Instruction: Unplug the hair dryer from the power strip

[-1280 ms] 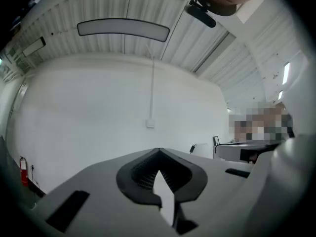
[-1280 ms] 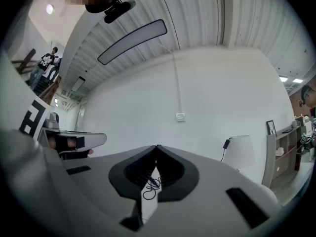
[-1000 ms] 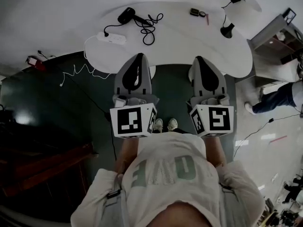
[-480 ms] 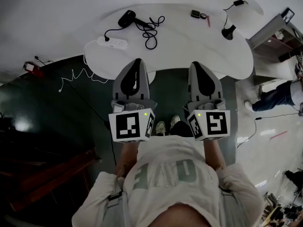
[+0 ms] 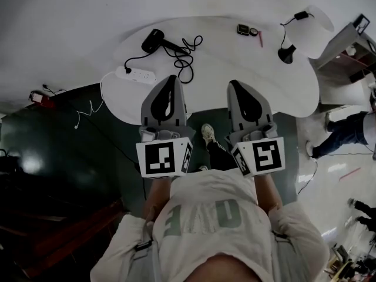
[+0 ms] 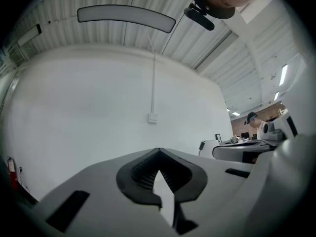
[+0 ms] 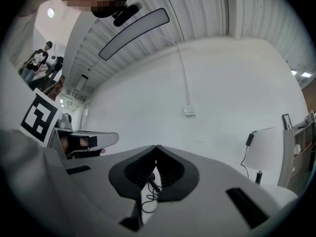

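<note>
Hovering at near edge of white round table [image 5: 247, 63] | grey left gripper [image 5: 170, 79] and right gripper [image 5: 235, 83] clenched, empty | black hair dryer [image 5: 154, 38] lies far-left, black cord [image 5: 187, 53] into white power strip [image 5: 137, 73] beside it | step: reach | next: open jaws, pinch plug [image 5: 128, 69], brace strip

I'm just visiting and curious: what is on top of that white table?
A hair dryer, its coiled cord, a power strip, a small gadget and a pen. The left gripper and right gripper hide the near edge of the table.
</note>
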The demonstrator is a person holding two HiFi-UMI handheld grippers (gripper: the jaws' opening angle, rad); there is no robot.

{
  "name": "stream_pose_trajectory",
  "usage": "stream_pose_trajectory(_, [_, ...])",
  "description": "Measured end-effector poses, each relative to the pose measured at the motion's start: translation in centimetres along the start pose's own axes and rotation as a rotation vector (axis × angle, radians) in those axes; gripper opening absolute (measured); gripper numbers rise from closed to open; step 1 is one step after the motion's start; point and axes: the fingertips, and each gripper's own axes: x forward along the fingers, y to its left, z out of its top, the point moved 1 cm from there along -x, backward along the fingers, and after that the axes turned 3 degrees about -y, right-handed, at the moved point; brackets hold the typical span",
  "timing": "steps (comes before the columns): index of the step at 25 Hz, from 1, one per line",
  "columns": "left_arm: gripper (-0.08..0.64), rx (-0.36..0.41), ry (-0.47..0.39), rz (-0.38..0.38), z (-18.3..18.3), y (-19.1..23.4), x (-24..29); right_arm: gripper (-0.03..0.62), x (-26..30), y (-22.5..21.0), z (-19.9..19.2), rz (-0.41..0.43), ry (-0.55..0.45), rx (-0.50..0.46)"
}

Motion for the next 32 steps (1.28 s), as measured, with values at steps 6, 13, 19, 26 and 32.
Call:
stream_pose_trajectory(6, [0.011,0.035,-0.030,0.056,-0.5,3.4,9.7,0.018,10.5,-4.3,0.0,0.096,-0.038,0.029])
stream_pose_trajectory(13, [0.011,0.083,-0.029,0.165,-0.8,7.9,17.9,0.018,21.2,-8.1,-0.3,0.247,-0.033,0.083])
stream_pose_trajectory(19, [0.011,0.104,0.015,0.239,-1.7,10.8,20.7,0.018,25.6,-6.9,-0.5,0.366,-0.014,0.088])
stream_pose_trajectory(26, [0.011,0.111,0.037,0.253,-2.0,11.9,21.8,0.018,27.5,-6.6,-1.0,0.403,0.006,0.119])
stream_pose_trajectory(32, [0.011,0.117,0.041,0.281,-2.2,13.4,22.1,0.018,29.1,-5.7,-1.4,0.442,0.016,0.128])
